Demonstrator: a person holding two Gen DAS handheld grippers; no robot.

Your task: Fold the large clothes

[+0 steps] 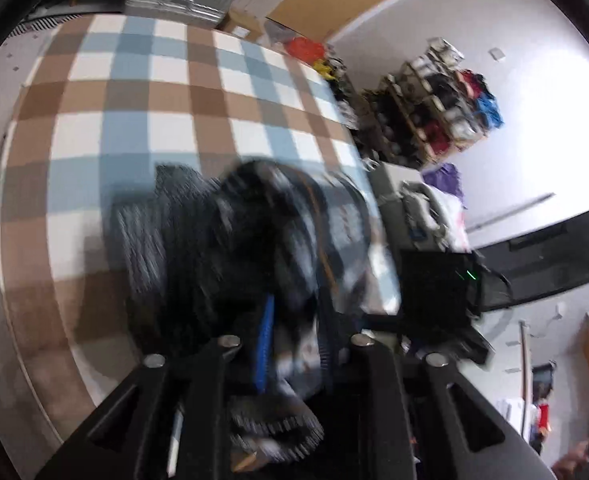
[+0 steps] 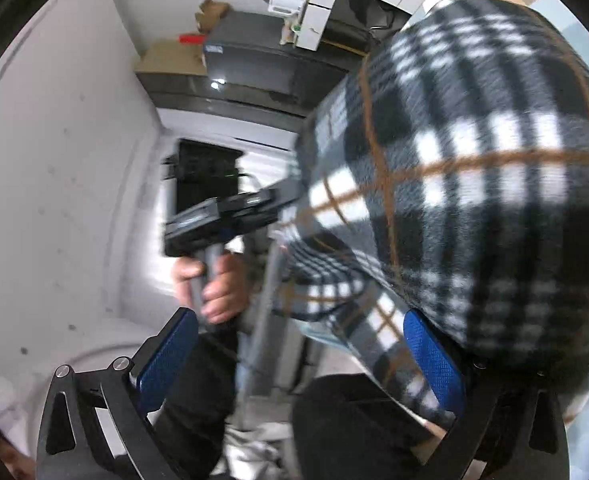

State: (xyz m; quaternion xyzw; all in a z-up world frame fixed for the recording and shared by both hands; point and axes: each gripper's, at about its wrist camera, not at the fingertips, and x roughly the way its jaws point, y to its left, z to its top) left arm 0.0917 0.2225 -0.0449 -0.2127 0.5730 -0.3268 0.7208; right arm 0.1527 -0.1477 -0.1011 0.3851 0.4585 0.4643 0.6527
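1. The left gripper (image 1: 290, 344), seen from its own wrist camera, has its jaws partly closed with a bunched fold of the plaid garment (image 1: 254, 240) between them. One blue pad (image 1: 265, 344) shows at 6 o'clock of the bundle, and cloth fills the gap beside it. It looks like a pinch on a gathered edge, though blur keeps me from telling how firmly the pads bite.

2. The grip is probably there so the cloth can be lifted clear of the table and carried across it.

3. The right gripper (image 2: 302, 356) stands wide apart. Its two blue pads (image 2: 434, 360) sit at 7 and 5 o'clock of the right wrist view with clear space between them. The garment drapes over the outer side of the right-hand finger, not between the pads, so this gripper holds nothing.

4. From the right wrist view, the plaid garment hangs in a large hump from 12 to 5 o'clock, black, white and grey with thin orange lines. It is raised, not laid flat.

5. At 9 o'clock of that hump, a person's hand (image 2: 218, 284) grips the handle of the left gripper, which reaches into the cloth.

6. Beneath it, in the left wrist view, the checked tablecloth (image 1: 134, 120) in brown, blue and white spreads from 9 to 12 o'clock.

7. Beyond the table, at 2 o'clock, shelves of clothes (image 1: 442, 108) stand against the white wall.
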